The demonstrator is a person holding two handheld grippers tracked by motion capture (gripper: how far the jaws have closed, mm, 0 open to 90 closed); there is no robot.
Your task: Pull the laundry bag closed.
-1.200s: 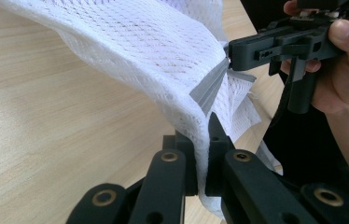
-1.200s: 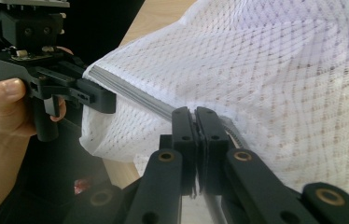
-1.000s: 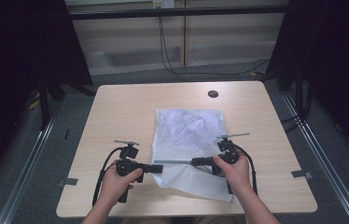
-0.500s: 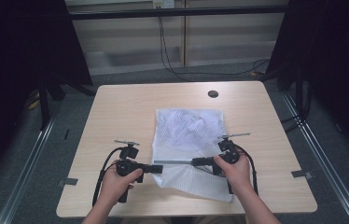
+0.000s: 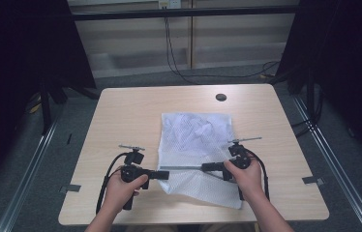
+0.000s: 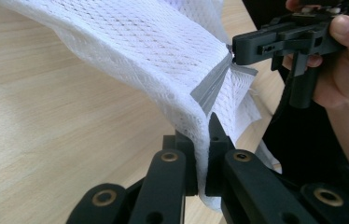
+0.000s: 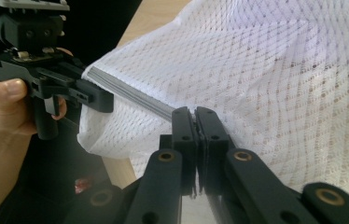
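Both hands are sitting low at the near edge of the wooden table (image 5: 130, 116), and the white mesh bag (image 5: 196, 133) is lying spread out in the middle of that table, its far part flat on the wood, well short of the small dark disc (image 5: 221, 97) near the table's far edge. The left gripper (image 5: 162, 174) is clamping down on the bag's near left edge, and in the left gripper view its black jaws are pinching the white mesh tight, with fabric bunching out on both sides. The right gripper (image 5: 207, 168) is biting the same edge from the other side, jaws closed on the grey band (image 5: 181, 168). That grey band is running taut and straight between the two grippers, lifting the bag's near end slightly off the table.
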